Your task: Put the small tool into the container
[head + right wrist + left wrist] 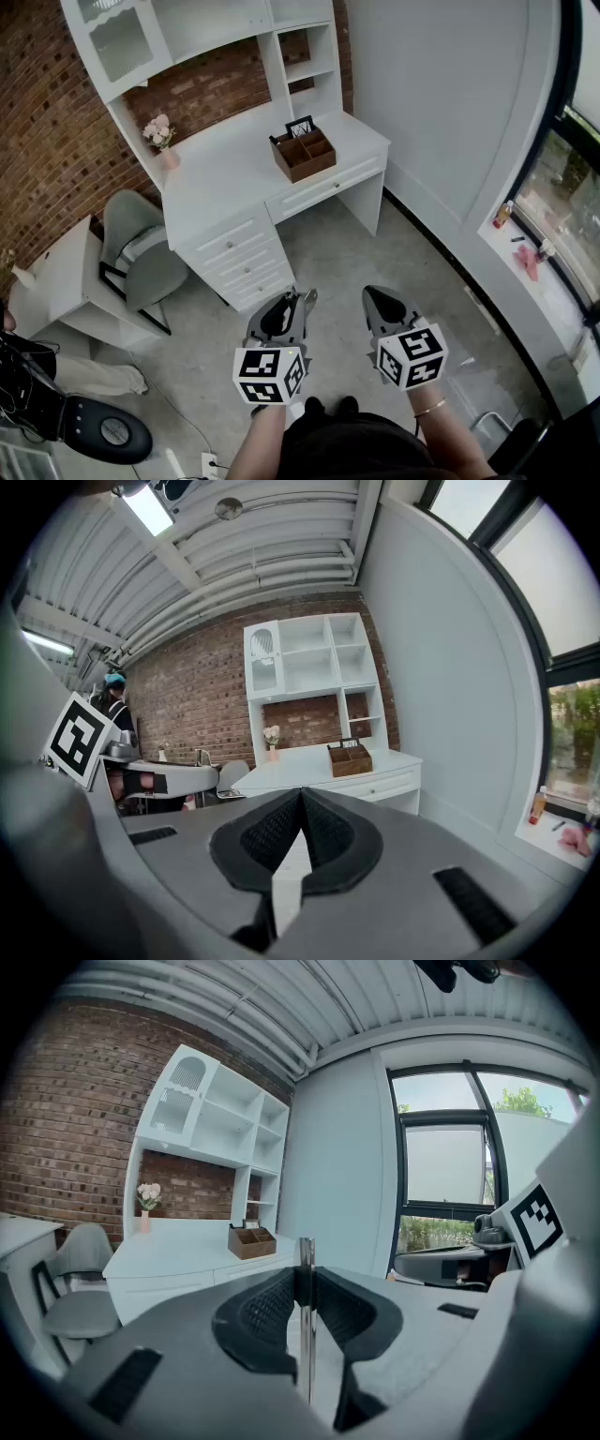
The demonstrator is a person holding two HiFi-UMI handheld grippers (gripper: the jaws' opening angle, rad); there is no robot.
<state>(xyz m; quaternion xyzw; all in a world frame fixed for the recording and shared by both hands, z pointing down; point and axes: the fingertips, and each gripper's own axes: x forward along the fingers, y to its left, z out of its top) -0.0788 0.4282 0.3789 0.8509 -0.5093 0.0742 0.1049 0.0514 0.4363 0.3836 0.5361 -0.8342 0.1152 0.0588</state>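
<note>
A brown wooden container [303, 152] with several compartments stands on the white desk [225, 173], far ahead of both grippers. My left gripper [298, 302] is shut on a thin metal tool [305, 1252] that stands upright between its pads. The left gripper view shows the container [250, 1241] small and distant beyond the left gripper [306, 1277]. My right gripper [377, 298] hangs beside the left one, shut with nothing in it. In the right gripper view the right gripper [302, 797] points toward the desk and the container [350, 758]. Both are held over the floor, well short of the desk.
A white hutch [202, 37] rises behind the desk; a pink flower vase [161, 141] stands at its left. A grey chair [141, 248] and side table [61, 281] are left. A window sill [530, 248] with small items runs along the right. A person [114, 697] stands far off.
</note>
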